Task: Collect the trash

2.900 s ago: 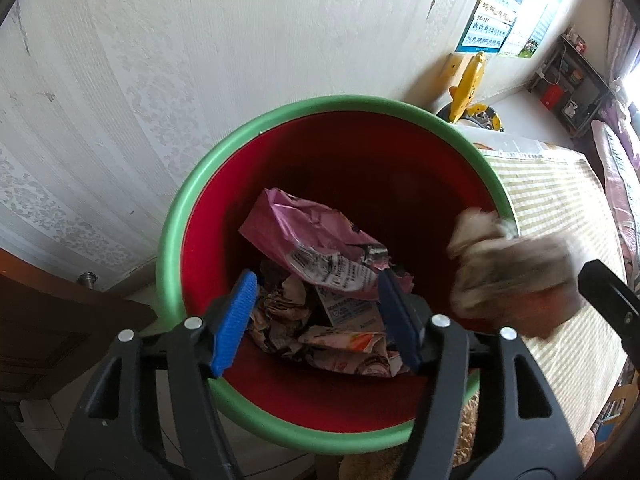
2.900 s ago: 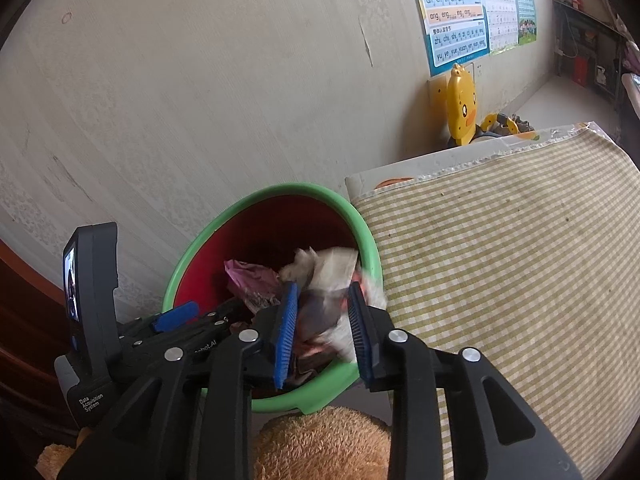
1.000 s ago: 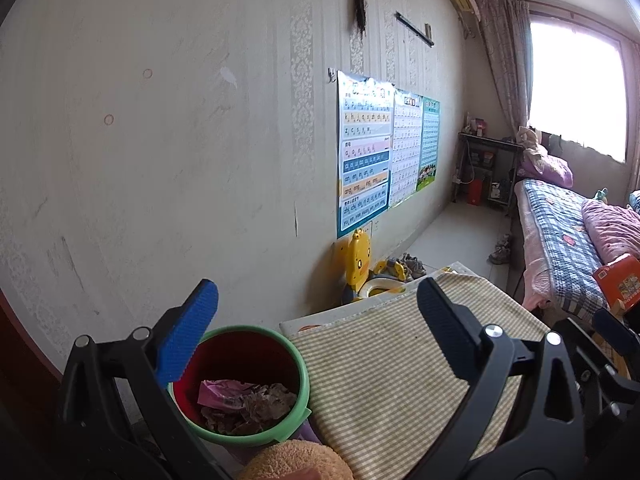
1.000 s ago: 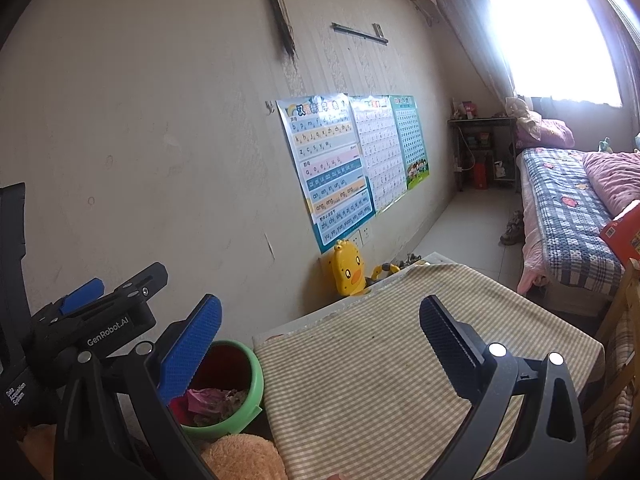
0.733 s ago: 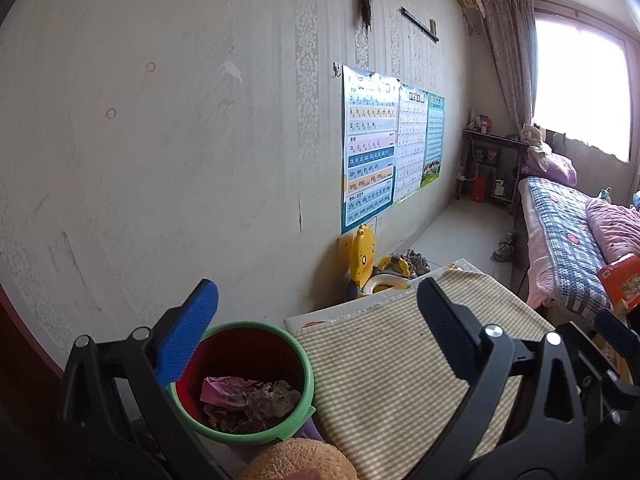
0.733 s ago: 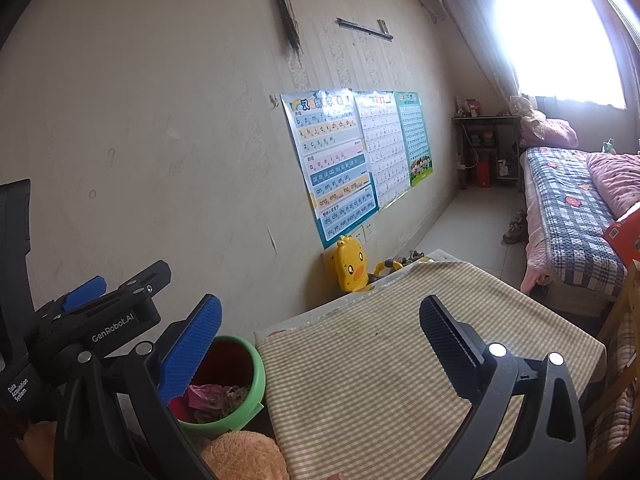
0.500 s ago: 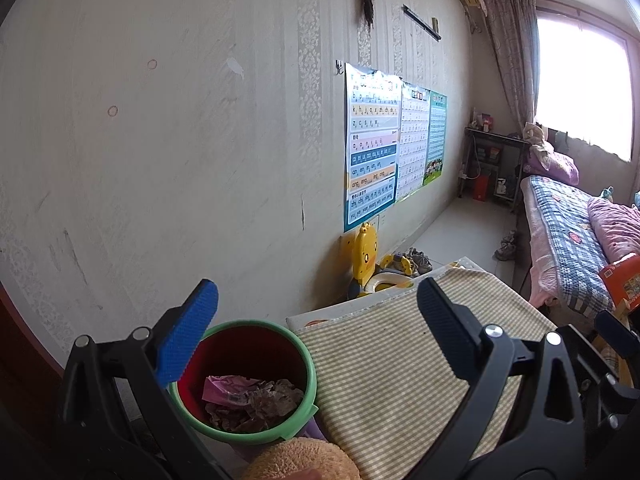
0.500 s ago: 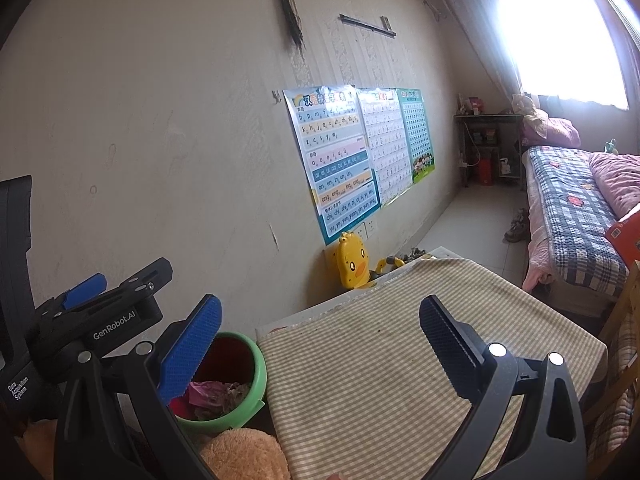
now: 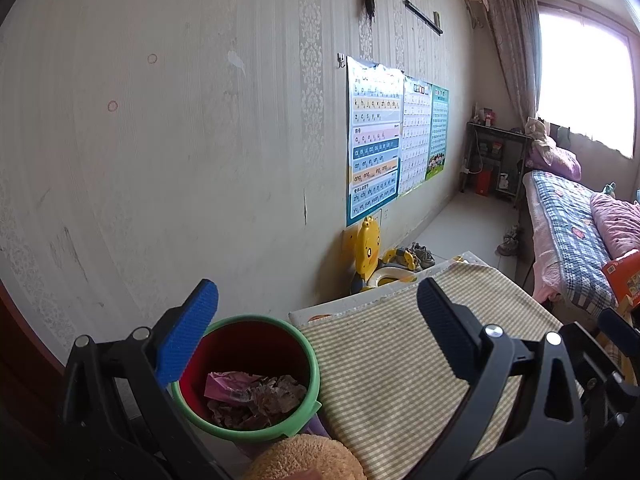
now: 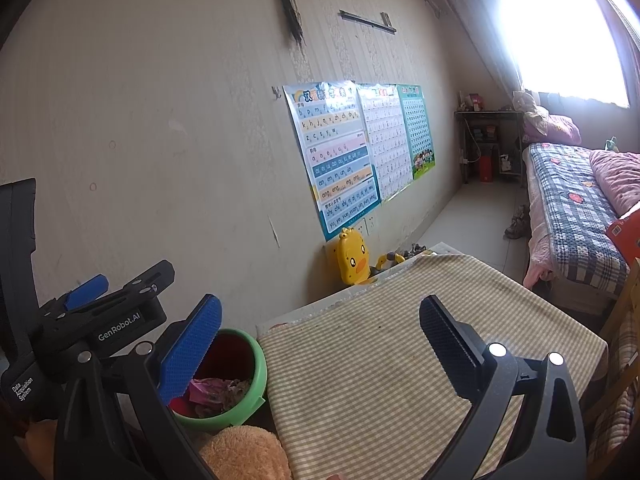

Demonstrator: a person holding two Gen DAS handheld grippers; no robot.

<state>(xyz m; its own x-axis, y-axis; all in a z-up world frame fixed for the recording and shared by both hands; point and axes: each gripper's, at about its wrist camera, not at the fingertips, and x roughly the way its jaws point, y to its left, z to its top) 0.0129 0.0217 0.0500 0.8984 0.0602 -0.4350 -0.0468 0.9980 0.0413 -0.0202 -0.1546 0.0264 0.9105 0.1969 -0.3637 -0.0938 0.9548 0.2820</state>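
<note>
In the left wrist view, the left gripper [image 9: 316, 328] is seen spread wide with nothing held between its blue pads. The red bin [image 9: 248, 376], green-rimmed, is found at 7 o'clock, touching the checked tablecloth [image 9: 400, 360]; crumpled trash [image 9: 252, 396] lies inside it.

In the right wrist view, the right gripper [image 10: 320, 340] is likewise spread wide and empty. The bin is seen at 8 o'clock, the left gripper at 9 o'clock.
</note>
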